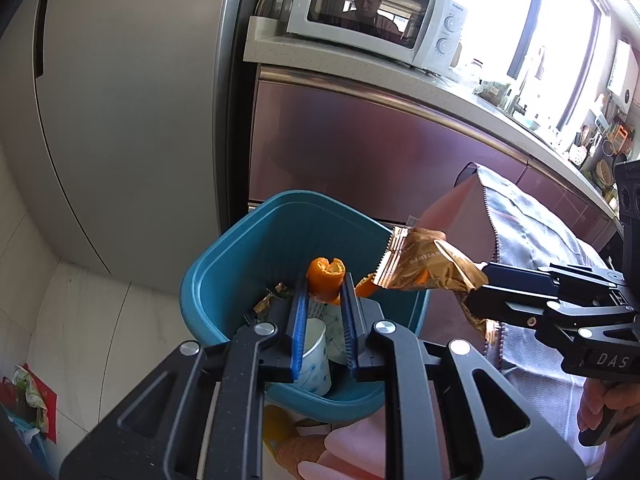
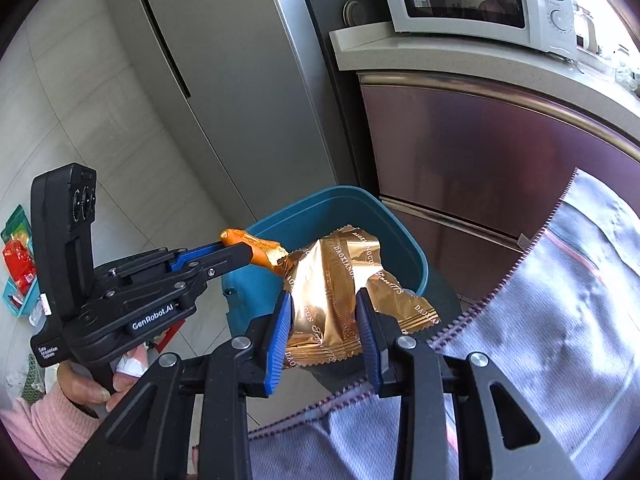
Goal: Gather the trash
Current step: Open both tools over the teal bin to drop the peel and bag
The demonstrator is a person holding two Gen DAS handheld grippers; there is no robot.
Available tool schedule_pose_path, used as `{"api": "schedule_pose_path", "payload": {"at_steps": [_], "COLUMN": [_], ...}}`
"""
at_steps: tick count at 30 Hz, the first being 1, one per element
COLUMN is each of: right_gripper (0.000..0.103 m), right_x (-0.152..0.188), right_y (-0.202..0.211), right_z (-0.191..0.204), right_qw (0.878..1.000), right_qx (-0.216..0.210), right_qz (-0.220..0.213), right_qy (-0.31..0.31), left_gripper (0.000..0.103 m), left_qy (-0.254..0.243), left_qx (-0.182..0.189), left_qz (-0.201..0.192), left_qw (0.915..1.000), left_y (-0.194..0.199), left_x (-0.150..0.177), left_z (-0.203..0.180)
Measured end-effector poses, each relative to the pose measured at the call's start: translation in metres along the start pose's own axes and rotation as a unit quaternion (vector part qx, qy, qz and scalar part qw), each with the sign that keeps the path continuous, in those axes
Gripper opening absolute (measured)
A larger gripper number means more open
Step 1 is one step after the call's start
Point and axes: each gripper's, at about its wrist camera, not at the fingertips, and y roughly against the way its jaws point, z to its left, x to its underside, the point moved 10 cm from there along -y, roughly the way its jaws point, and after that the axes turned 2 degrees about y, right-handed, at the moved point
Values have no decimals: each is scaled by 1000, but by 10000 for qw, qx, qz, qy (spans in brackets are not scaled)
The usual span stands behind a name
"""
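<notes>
A teal trash bin (image 1: 208, 288) stands on the floor below both grippers; it also shows in the right wrist view (image 2: 404, 240). My left gripper (image 1: 326, 292) is shut on a piece of orange peel (image 1: 326, 276) and holds it over the bin; the peel shows from the side in the right wrist view (image 2: 256, 250). My right gripper (image 2: 326, 312) is shut on a crumpled gold snack wrapper (image 2: 332, 280), held above the bin's rim; the wrapper also shows in the left wrist view (image 1: 432, 266). Inside the bin lie a paper cup (image 1: 316, 360) and a small gold wrapper (image 1: 268, 300).
A grey tablecloth edge (image 2: 560, 320) hangs at the right, close to the bin. A silver fridge (image 1: 120, 100) and a purple cabinet (image 1: 360, 140) with a microwave (image 1: 380, 12) stand behind. Colourful packets (image 2: 18, 248) lie on the floor at left.
</notes>
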Motion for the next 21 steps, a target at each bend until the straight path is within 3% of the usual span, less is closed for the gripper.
{"api": "schedule_pose_path", "payload": {"at_steps": [8,12,21], "right_gripper": [35,38,38], "right_x": [-8,-7,7], "right_y": [-29,-38,-27], "right_z": [1,-3,-13], "right_qw": [9995,9994,9992], "right_qx": [138,97,25], "right_qz": [281,319,195], "right_qy": [38,-121,-334], "left_gripper": [18,39,52], "left_qy": [25,86,160], "left_qx": [-75,-121,-91], "left_qz": [220,236,135], "left_qw": [9997,9996,9997], "left_y": [-23,-31,-24], "left_x": [5,6,9], "left_z": [5,8,8]}}
